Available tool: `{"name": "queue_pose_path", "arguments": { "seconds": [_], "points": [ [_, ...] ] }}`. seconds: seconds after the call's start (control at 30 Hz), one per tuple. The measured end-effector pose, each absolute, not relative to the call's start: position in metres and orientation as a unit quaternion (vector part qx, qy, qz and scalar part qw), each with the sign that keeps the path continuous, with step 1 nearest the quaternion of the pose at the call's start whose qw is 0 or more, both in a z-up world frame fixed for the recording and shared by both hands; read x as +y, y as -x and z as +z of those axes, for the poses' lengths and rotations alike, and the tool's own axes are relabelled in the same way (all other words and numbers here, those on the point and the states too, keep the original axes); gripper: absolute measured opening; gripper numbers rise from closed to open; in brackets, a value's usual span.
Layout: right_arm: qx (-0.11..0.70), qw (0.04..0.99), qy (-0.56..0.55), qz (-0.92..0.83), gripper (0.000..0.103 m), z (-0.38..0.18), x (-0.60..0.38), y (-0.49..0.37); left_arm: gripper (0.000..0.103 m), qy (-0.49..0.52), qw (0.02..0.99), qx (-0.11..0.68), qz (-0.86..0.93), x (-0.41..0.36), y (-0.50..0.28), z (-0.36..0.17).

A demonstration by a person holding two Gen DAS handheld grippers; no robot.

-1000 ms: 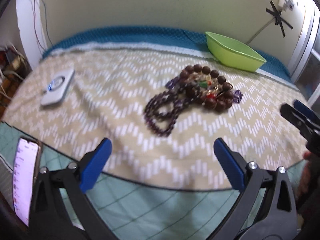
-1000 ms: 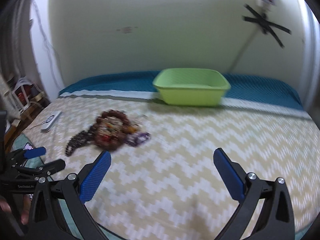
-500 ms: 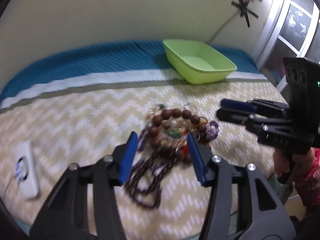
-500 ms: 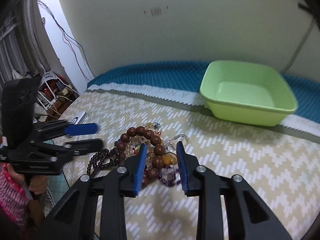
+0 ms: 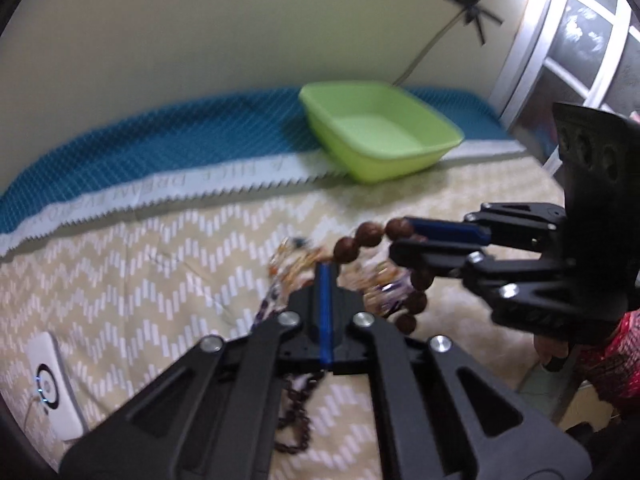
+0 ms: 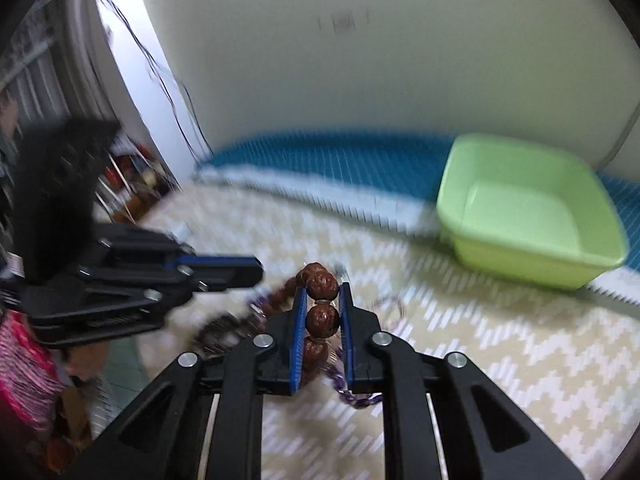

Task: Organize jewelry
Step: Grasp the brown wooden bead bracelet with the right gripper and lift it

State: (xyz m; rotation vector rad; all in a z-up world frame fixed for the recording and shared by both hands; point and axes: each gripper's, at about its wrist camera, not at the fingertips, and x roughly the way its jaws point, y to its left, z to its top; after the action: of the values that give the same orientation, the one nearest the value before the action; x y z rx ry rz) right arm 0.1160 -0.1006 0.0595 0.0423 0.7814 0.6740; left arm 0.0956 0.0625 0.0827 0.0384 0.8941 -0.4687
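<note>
A tangle of bead bracelets lies on the zigzag cloth. My right gripper [image 6: 323,300] is shut on the big brown wooden bead bracelet [image 6: 322,317] and lifts it off the pile; it shows in the left wrist view [image 5: 400,240] with the brown beads [image 5: 369,234] strung from its tip. My left gripper [image 5: 323,270] is shut, pads together, over the pile; a dark purple bead bracelet [image 5: 298,412] hangs below it, the grip itself hidden. It shows in the right wrist view [image 6: 256,270]. The green tub [image 5: 380,136] stands behind, empty.
A white device [image 5: 52,384] with a cable lies on the cloth at the left. A blue mattress edge [image 5: 160,148] and the wall lie behind the tub. Clutter and cables stand at the far left in the right wrist view [image 6: 136,176].
Both grippers moved in to the bracelet pile and closed from wide open. The right one took hold of the brown bead bracelet and raised it; the left shut over the pile.
</note>
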Motion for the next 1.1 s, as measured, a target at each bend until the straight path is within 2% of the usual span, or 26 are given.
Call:
{"name": "queue_pose_path", "arguments": {
  "seconds": [0.13,0.2,0.23,0.27,0.5,0.53,0.57,0.6,0.83,1.0,1.03,1.07,1.1],
  "points": [
    [0.323,0.886,-0.033,0.33,0.0,0.107,-0.127,-0.096,0.003,-0.019,0.895,0.378,-0.235,0.051,-0.079,0.122],
    [0.309,0.892,-0.034,0.328,0.0,0.129,-0.144,-0.089,0.028,-0.023,0.897,0.362,-0.253,0.041,-0.071,0.137],
    [0.304,0.894,-0.033,0.328,0.0,0.137,-0.149,-0.087,0.052,-0.029,0.899,0.35,-0.261,0.035,-0.066,0.143],
    [0.3,0.896,-0.032,0.327,0.0,0.147,-0.158,-0.084,0.061,-0.034,0.902,0.339,-0.266,0.028,-0.063,0.146],
    [0.297,0.894,-0.029,0.334,0.0,0.173,-0.19,-0.08,0.06,-0.053,0.901,0.311,-0.298,-0.015,-0.065,0.153],
    [0.296,0.894,-0.026,0.336,0.0,0.174,-0.191,-0.081,0.049,-0.051,0.899,0.313,-0.302,-0.019,-0.07,0.151],
    [0.293,0.894,-0.023,0.337,0.0,0.177,-0.195,-0.08,0.019,-0.052,0.897,0.315,-0.307,-0.024,-0.075,0.149],
    [0.292,0.895,-0.023,0.336,0.0,0.179,-0.2,-0.081,0.014,-0.056,0.893,0.323,-0.309,-0.03,-0.085,0.146],
    [0.292,0.914,-0.035,0.279,0.0,0.161,-0.218,-0.151,0.013,-0.057,0.897,0.329,-0.288,-0.064,-0.167,0.142],
    [0.318,0.918,-0.071,0.227,0.0,0.114,-0.243,-0.224,0.014,-0.058,0.904,0.354,-0.233,-0.076,-0.228,0.115],
    [0.326,0.916,-0.074,0.219,0.001,0.104,-0.238,-0.232,0.016,-0.056,0.9,0.369,-0.224,-0.077,-0.236,0.108],
    [0.345,0.911,-0.086,0.211,0.003,0.087,-0.234,-0.245,0.024,-0.055,0.894,0.389,-0.215,-0.076,-0.243,0.099],
    [0.361,0.905,-0.102,0.202,0.006,0.076,-0.238,-0.255,0.025,-0.052,0.887,0.411,-0.204,-0.077,-0.251,0.092]
  ]
}}
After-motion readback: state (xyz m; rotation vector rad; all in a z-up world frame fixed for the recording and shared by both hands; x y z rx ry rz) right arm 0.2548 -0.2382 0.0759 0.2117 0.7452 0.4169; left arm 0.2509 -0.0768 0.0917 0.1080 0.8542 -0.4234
